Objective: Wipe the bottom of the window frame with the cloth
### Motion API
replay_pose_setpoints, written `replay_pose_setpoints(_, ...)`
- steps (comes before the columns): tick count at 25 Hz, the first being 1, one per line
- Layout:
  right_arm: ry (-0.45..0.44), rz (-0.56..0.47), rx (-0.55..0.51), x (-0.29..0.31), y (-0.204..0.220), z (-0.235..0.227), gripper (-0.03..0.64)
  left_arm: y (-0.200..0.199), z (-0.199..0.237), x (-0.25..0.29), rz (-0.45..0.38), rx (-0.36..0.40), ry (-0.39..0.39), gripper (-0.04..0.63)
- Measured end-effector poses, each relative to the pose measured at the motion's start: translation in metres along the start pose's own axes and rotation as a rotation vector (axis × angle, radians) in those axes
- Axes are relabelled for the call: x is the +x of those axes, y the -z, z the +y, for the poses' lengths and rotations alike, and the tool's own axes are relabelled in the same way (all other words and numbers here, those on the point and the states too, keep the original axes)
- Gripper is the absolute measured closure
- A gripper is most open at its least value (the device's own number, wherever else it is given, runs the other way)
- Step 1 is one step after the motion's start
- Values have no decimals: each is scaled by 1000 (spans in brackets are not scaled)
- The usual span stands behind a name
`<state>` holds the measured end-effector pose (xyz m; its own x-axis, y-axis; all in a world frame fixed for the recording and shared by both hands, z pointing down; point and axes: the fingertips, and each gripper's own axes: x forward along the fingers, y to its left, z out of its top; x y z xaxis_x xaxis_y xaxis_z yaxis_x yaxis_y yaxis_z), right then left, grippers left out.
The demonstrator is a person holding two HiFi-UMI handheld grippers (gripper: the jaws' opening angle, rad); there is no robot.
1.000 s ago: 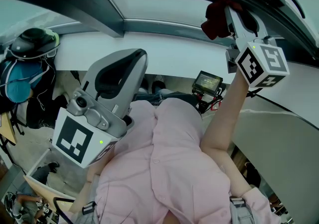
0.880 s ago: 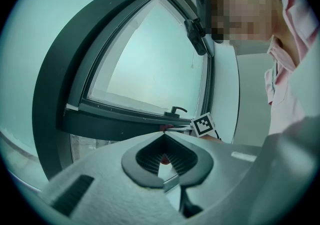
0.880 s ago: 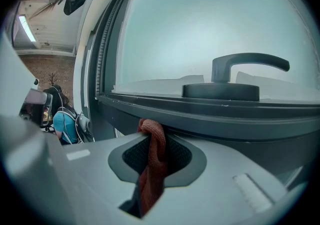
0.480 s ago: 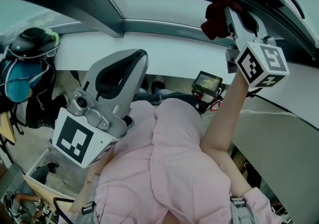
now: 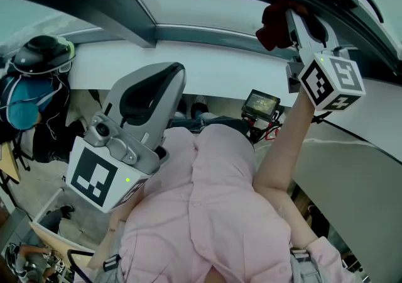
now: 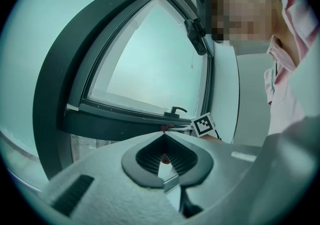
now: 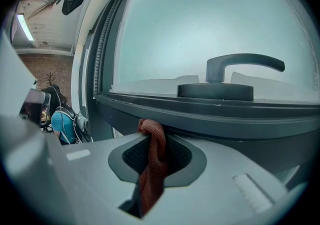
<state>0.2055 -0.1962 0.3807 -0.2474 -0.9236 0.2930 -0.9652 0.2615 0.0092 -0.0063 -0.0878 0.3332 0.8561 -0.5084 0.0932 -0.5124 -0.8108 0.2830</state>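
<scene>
Right jaws clamped on the cloth [image 7: 151, 169]: red, bunched, one fold poking up past the jaw tips, the rest hanging down between the pads. Right gripper [image 7: 156, 139] is up at the window on a raised bare arm. In the head view it points up and away, with its marker cube [image 5: 331, 82] facing the camera.

Top fold of the cloth touches the dark bottom rail of the frame [image 7: 225, 116]. Contact point is left of the handle [image 7: 240, 69], as the right gripper view shows it. Handle sits on the rail above the cloth, lever lying level and pointing right. Glass [image 7: 200, 24] over the rail is pale and cloudy; nothing readable through it.

Left jaws together at the tips, nothing held between them. Left gripper [image 6: 163, 136] is low, close against the pink shirt [image 5: 213, 212], well apart from the window. Its view looks up at the frame corner. The right gripper's cube shows there, small, beside the handle, with a speck of red at the rail just left of it.

Head view also shows a small lit screen [image 5: 262, 104] below the sill, between the shirt and the raised arm. A person in a blue top [image 5: 25, 109] is at the far left, low, under the window.
</scene>
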Motion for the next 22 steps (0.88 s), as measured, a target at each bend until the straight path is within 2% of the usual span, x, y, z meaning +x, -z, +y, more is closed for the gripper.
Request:
replay_pose_setpoints(5,22,5,-5,-1,0,2,558,3,3,-2,7,6,-3,597)
replay_pose_setpoints(9,46,8,-19,-1,-1,5,558,0,9,-1,7,70,-35,597)
replay_pose_setpoints(16,88,-9,-24,-7,2,8,558,-6,19,8,-34,122,-71,597)
replay_pose_setpoints(19,157,-58,-27,-18,2,19,558,-9,33,10,-66,139,-113,597)
replay_pose_setpoints(22,208,-174,-27,-30,-8,42,558,-12,55,19,-86,211,-136,597)
